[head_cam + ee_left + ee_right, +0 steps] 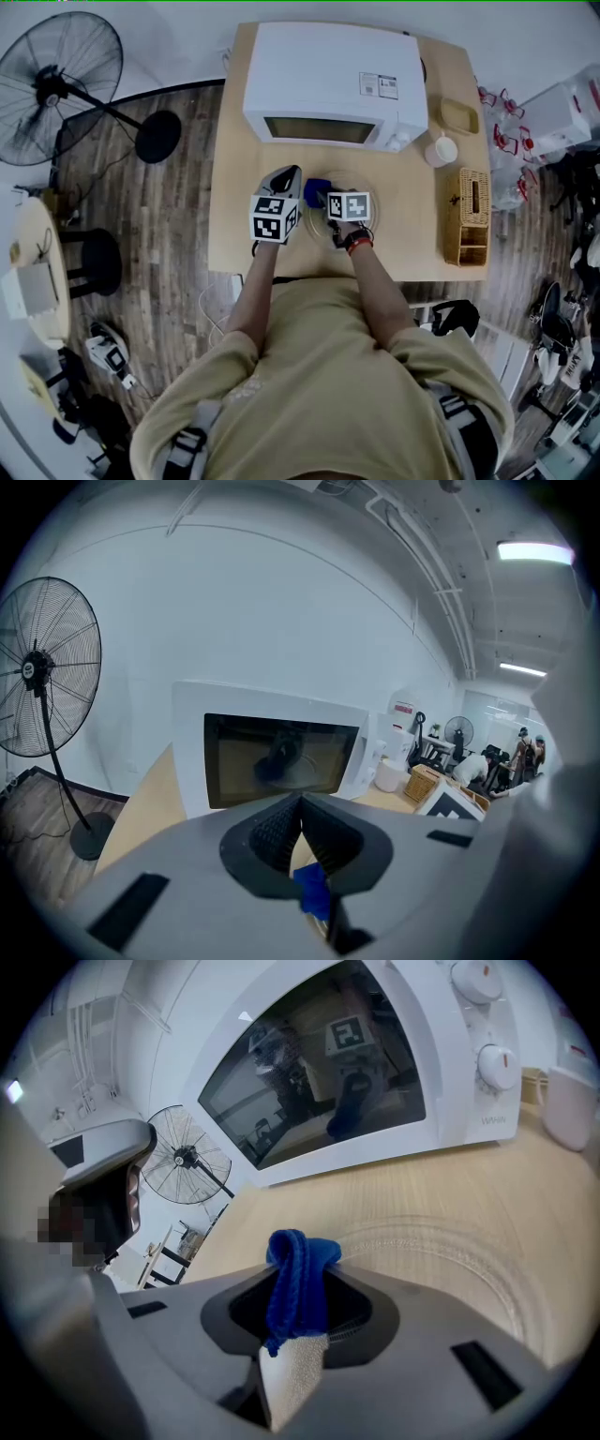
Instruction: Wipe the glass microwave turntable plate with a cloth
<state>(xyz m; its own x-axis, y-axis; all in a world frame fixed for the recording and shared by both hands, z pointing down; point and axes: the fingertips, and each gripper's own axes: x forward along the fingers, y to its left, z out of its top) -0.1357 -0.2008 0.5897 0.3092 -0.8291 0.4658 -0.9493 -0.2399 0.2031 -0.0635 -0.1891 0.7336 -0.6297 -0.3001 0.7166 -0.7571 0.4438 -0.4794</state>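
The glass turntable plate (pixel 377 190) lies flat on the wooden table (pixel 412 244) in front of the microwave (pixel 328 84); its ridged rings (pixel 469 1251) show just past my right jaws. My right gripper (pixel 300 1312) is shut on a folded blue cloth (pixel 298 1274), held just above the plate's near-left part. The cloth (pixel 317 191) shows between the two grippers in the head view. My left gripper (pixel 278 208) is at the plate's left side, its jaws (pixel 300 808) closed tip to tip and pointing at the microwave door (pixel 281 757). A scrap of blue (pixel 312 891) shows in the gap below the pads.
A white mug (pixel 441 150) and a small tan tray (pixel 459 114) stand right of the microwave. A wicker box (pixel 473 216) sits at the table's right edge. A standing fan (pixel 56 89) and a round stool (pixel 89 261) are on the floor to the left.
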